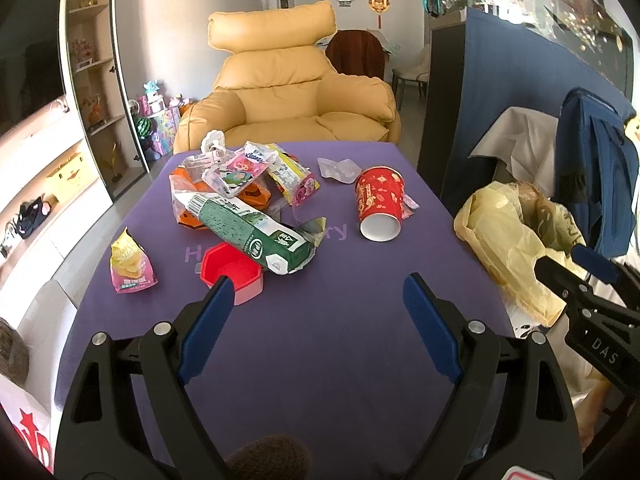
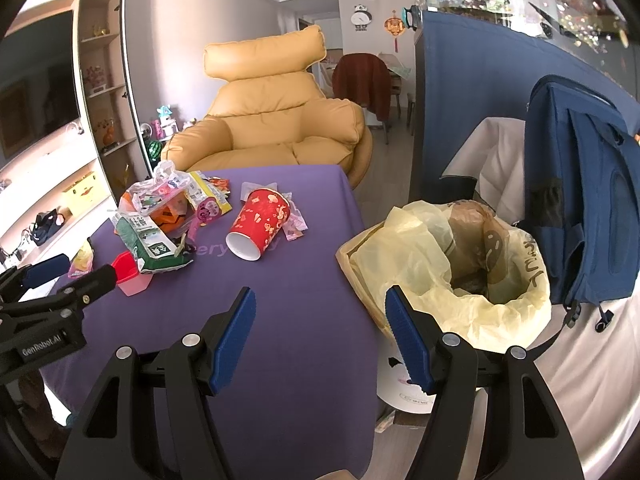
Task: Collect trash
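The trash lies in a heap on my purple table (image 1: 340,320), toward its far left part. A green carton (image 1: 256,236) lies on its side at the near edge of the heap, with crumpled wrappers (image 1: 248,168) piled behind it and a red tub (image 1: 230,272) touching its near end. A small yellow and pink snack bag (image 1: 130,260) stands apart to the left, and a red paper cup (image 1: 378,204) lies tipped over to the right, its white mouth toward me.

Only my right camera looks down into the bin (image 2: 472,276), which stands just beside the table's right edge, lined with a yellow bag with something brown inside; below the liner it also shows the bin's white side. My left camera catches that liner only edge-on, but it shows the snack bag whole, where the right view has it half hidden behind my left tongs (image 2: 74,270).

My left tongs (image 1: 318,286) are spread wide and empty above bare cloth, the left fingertip (image 1: 222,290) in front of the red tub. My right tongs (image 2: 320,298) are spread just as wide, holding nothing, straddling the table's right edge with one finger over the cloth and the other before the bin liner. A tan armchair (image 1: 288,92) sits beyond the table
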`<state>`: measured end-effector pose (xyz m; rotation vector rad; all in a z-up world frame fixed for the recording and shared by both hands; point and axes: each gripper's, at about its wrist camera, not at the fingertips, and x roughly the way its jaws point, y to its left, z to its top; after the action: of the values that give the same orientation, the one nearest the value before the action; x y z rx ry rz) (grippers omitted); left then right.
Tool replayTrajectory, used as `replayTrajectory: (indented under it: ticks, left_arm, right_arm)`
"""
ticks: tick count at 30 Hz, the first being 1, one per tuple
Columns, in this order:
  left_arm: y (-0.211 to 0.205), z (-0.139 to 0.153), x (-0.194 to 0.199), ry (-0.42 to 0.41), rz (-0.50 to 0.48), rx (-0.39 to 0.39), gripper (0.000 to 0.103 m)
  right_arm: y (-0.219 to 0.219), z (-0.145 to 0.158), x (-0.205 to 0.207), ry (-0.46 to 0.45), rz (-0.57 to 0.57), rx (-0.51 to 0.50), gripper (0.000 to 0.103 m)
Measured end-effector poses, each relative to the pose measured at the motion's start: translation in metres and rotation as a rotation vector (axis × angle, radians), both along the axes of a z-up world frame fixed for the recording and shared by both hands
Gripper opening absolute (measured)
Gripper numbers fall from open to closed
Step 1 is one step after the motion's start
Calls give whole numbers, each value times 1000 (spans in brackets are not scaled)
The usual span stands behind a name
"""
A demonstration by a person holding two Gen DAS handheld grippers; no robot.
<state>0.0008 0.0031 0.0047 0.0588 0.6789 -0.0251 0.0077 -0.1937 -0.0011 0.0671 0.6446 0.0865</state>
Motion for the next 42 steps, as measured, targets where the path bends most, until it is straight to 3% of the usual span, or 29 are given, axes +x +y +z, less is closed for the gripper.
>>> replayTrajectory:
  ticks: [6, 10, 15, 18, 21, 26, 29, 37, 40, 42]
  left_arm:
    - [32, -1, 19, 19, -2, -84, 82]
    - [71, -1, 34, -17, 27, -83, 82]
    - [156, -11, 64, 2, 165, -167, 82]
    - [211, -28, 74, 26, 275, -267, 86]
    - [241, -50, 86, 80, 335, -293, 86]
    - [259, -82, 108, 178, 366, -353, 86]
    - [257, -82, 112, 153, 358, -323, 86]
    - [268, -82, 114, 180, 344, -393, 86]
    - [268, -82, 118, 204, 366, -370, 77]
    - [267, -82, 120, 195, 380, -357, 51]
  right_arm:
    - [5, -3, 19, 13, 6, 20, 64]
    - [24, -11, 34, 31, 36, 9, 64]
    - [52, -28, 55, 71, 93, -8, 64]
    - [68, -39, 64, 100, 118, -18, 64]
    - [83, -51, 75, 133, 147, -28, 64]
    - [104, -58, 90, 149, 181, -43, 64]
    - [110, -54, 97, 133, 204, -50, 64]
    - [153, -24, 124, 77, 442, -61, 64]
    - [166, -19, 132, 63, 470, -81, 64]
    - [171, -16, 136, 66, 494, -75, 64]
